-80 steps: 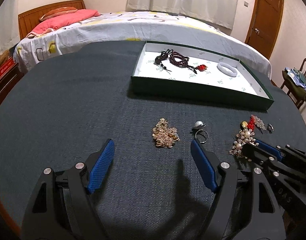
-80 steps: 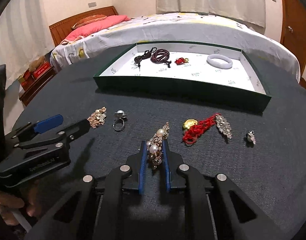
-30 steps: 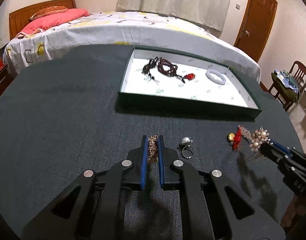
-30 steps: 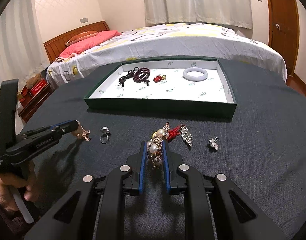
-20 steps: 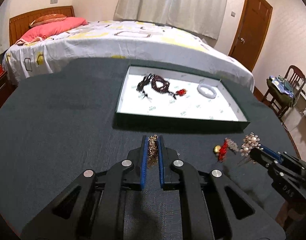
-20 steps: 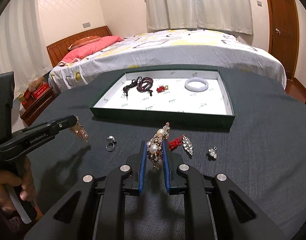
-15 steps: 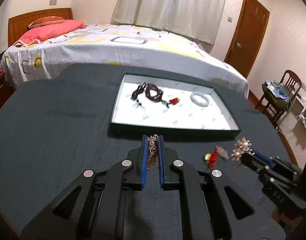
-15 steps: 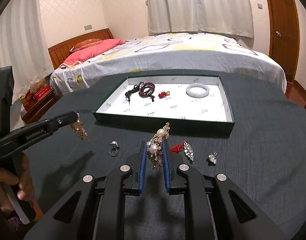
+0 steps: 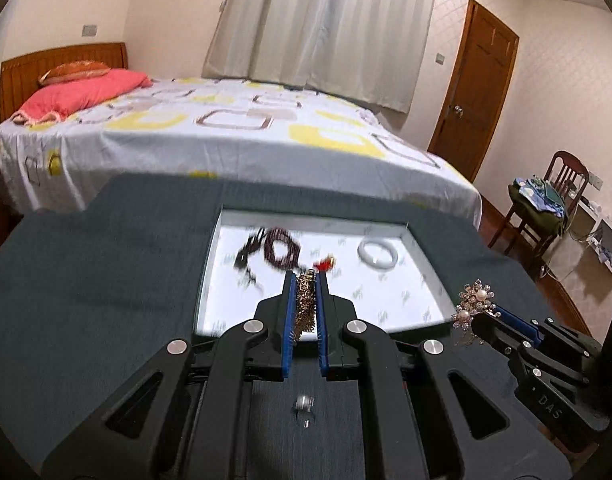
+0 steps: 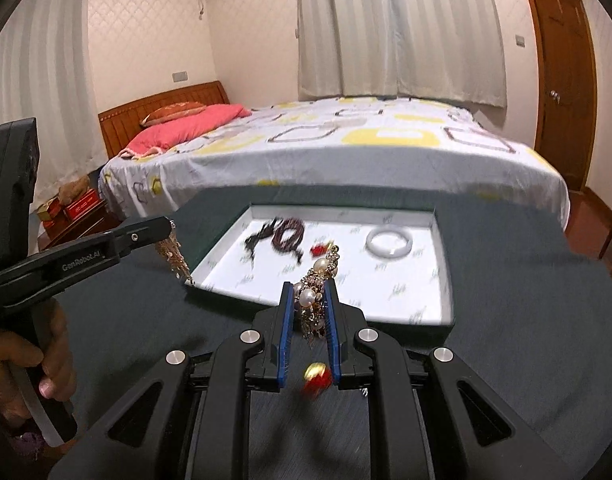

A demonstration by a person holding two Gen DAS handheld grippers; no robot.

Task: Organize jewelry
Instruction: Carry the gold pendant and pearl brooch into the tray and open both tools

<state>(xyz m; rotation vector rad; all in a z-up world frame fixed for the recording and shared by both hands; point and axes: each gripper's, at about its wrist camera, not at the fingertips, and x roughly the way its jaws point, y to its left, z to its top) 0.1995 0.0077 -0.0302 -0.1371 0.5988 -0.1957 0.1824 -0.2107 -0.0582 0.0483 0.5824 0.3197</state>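
A bedroom, seen from two gripper-mounted cameras. In the background stands a bed (image 9: 234, 136) with a white-and-yellow patterned cover and a pink pillow (image 10: 186, 128). In front of it is a table (image 9: 86, 280) covered in dark grey-green cloth.

On the table lies a shallow green tray (image 10: 441, 280) with a white lining. Already inside it: a dark red bead bracelet with a black tassel (image 9: 274, 248), a small red charm (image 9: 325, 265) and a pale white bangle (image 10: 389, 242).

The left gripper (image 9: 304, 304) is clenched on a gold filigree piece (image 9: 304, 304), which hangs between its blue pads above the tray's near left area. From the right camera the same piece dangles just over the tray's left corner.

The right gripper (image 10: 309, 308) is clenched on a pearl and crystal brooch (image 10: 315, 284), held above the tray's near edge.

Left on the cloth, below the grippers and blurred: a pearl ring (image 9: 304, 404) and a gold and red trinket (image 10: 315, 376).

The step in hand appears to be carrying both pieces into the tray. To do it well, each gripper should travel fully past the near wall and lower until its piece nearly touches the lining before the pads part — a drop from height could bounce or tangle the filigree. Open white lining lies in the middle and near right of the tray, clear of the bracelet and bangle — good landing spots. Keep the two grippers apart so the dangling pieces do not catch on each other.
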